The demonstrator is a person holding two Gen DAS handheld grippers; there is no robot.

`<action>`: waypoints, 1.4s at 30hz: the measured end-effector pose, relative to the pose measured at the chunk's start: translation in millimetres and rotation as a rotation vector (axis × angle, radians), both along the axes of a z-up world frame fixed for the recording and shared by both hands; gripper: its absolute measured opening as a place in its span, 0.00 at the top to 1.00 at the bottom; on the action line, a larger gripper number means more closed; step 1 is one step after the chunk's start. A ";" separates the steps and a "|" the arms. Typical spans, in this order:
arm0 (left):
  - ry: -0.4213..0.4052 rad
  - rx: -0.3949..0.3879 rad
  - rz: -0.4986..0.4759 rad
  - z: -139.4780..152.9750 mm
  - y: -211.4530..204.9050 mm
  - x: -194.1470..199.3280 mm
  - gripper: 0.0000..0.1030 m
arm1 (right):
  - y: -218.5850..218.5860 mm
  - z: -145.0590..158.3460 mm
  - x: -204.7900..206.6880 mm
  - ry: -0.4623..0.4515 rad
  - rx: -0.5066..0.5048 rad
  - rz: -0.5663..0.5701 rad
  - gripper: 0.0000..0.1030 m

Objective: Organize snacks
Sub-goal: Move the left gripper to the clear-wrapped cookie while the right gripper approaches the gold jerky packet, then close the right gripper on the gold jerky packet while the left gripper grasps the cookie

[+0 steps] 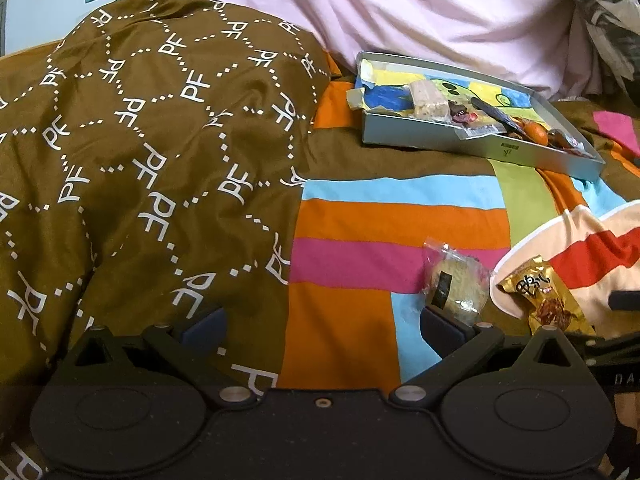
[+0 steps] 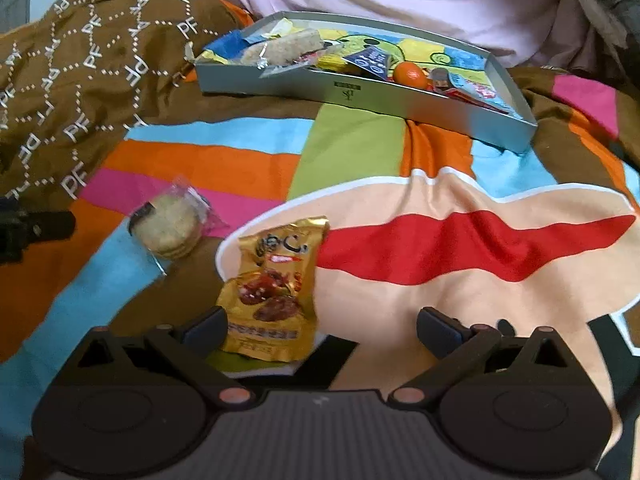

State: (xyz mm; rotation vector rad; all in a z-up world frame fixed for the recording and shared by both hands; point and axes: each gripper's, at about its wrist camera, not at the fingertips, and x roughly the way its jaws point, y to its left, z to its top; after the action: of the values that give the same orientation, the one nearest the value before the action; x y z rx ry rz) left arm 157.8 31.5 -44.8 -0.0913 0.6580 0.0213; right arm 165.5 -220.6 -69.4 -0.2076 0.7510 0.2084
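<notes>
Bare striped bedspread [image 2: 460,240] open between near snacks and grey tray [image 2: 400,98]; gold packet [image 2: 276,284], clear-wrapped biscuit [image 2: 170,226] obstruct near left; brown quilt [image 1: 140,140] heaped left.

I read bedspread [image 2: 440,240] as soft matt cloth | gold packet [image 2: 276,280] glossy crinkled foil | cookie wrapper [image 2: 188,208] clear shiny plastic | tray [image 2: 360,96] smooth matt grey card | my gripper fingers [image 1: 440,326] matt black plastic

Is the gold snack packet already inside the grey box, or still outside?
Outside. The gold packet lies on the bedspread, in front of the open right gripper, well short of the grey box.
</notes>
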 end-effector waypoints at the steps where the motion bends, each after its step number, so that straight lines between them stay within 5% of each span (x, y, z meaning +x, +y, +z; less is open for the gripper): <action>1: 0.002 0.005 -0.002 -0.6 -0.9 0.1 0.01 | 0.6 0.5 1.1 0.000 0.013 0.011 0.00; 12: 0.008 -0.014 -0.055 -4.4 -12.0 6.0 0.01 | 14.0 -9.1 29.3 -0.009 0.008 0.104 0.01; 18: 0.010 0.004 -0.084 -6.3 -20.7 7.0 0.01 | 13.4 -15.9 31.7 -0.017 0.004 0.078 0.14; 22: 0.003 0.013 -0.079 -4.9 -20.8 5.4 0.01 | 17.0 -13.5 23.1 -0.030 0.008 0.110 0.37; 28: -0.013 0.057 -0.077 -0.5 -24.9 3.2 0.01 | 14.6 -8.5 7.2 -0.035 0.024 0.120 0.45; 42: -0.162 0.292 -0.120 9.7 -56.1 -17.7 0.01 | 4.2 -2.4 -47.8 -0.016 0.015 0.173 0.47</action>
State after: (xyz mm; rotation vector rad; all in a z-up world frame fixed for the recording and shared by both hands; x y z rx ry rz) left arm 140.0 -24.5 -35.1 0.2259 0.4917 -0.0060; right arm 117.7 -216.4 -71.8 -0.2602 0.7159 0.3760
